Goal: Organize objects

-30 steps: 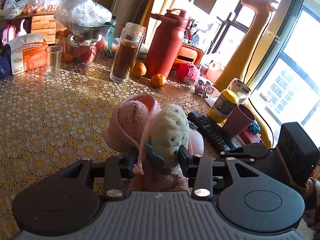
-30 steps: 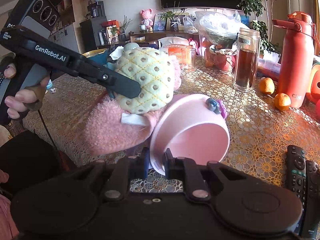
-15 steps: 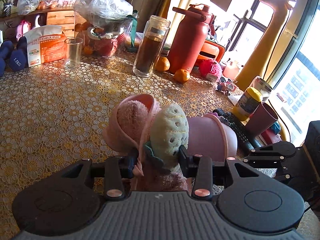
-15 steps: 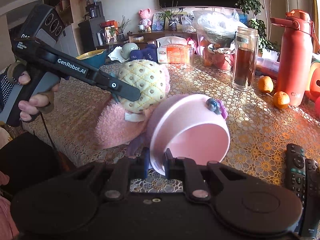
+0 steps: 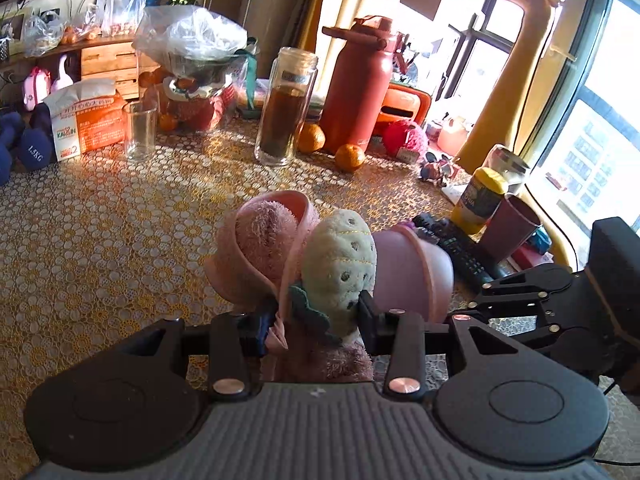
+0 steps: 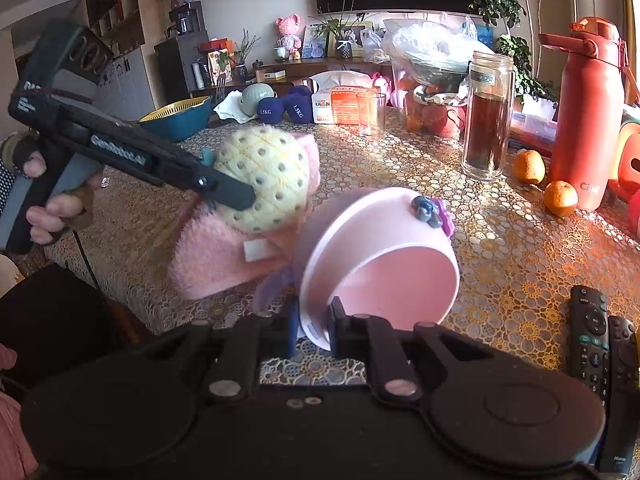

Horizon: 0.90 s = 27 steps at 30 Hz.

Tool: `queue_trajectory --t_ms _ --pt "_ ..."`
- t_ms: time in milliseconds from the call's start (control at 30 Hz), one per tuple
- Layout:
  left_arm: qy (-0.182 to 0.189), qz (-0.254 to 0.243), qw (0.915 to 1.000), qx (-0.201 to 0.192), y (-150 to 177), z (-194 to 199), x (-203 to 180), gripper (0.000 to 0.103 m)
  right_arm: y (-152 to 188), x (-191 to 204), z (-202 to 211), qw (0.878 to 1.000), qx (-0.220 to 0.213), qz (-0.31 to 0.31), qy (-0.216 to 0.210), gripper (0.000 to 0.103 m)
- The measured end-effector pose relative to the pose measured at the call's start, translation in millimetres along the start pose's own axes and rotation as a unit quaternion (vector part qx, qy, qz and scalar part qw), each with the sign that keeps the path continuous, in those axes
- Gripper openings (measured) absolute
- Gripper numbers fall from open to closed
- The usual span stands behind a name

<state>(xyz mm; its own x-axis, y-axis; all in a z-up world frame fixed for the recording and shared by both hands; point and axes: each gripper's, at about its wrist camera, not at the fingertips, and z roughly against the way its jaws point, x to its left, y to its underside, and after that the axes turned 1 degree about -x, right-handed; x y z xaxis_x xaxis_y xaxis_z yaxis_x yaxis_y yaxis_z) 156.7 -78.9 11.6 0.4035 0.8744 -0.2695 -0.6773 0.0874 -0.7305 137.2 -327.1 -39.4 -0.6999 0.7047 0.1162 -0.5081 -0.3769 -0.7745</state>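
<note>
Sunlit from the windows, the lace-covered table (image 5: 100,240) carries the clutter I am sorting, and I take the tall glass jar (image 5: 286,106) of dark liquid as my landmark. My left gripper (image 5: 316,316) is clamped on the plush toy (image 5: 340,264), a pale dotted pineapple shape with fluffy pink parts, held in the air on my side of the jar. My right gripper (image 6: 314,320) pinches the rim of the pink bowl (image 6: 384,264), tilted on its side so its mouth faces my right camera, also on the near side of the jar and off the cloth.

Compared with a second ago, toy and bowl sit closer: the bowl's wall is now just beside the plush, perhaps touching its pink fur. I read that as lining up to put the toy into the bowl; the mouth faces away from the toy, so the bowl needs turning first.
</note>
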Motion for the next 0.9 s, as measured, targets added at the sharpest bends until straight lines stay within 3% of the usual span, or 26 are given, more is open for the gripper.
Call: queue_trajectory --t_ms 233,500,900 --pt "0.064 -0.037 0.9972 -0.007 -8 10 -43 0.040 -1 2 0 1.000 0.002 0.004 0.000 0.014" --pt "0.056 -0.026 0.9980 0.007 -2 -14 -45 0.040 -1 2 0 1.000 0.003 0.007 -0.002 0.014" --pt "0.052 -0.008 0.9986 0.004 -4 -13 -34 0.040 -2 1 1 1.000 -0.001 0.015 -0.004 0.014"
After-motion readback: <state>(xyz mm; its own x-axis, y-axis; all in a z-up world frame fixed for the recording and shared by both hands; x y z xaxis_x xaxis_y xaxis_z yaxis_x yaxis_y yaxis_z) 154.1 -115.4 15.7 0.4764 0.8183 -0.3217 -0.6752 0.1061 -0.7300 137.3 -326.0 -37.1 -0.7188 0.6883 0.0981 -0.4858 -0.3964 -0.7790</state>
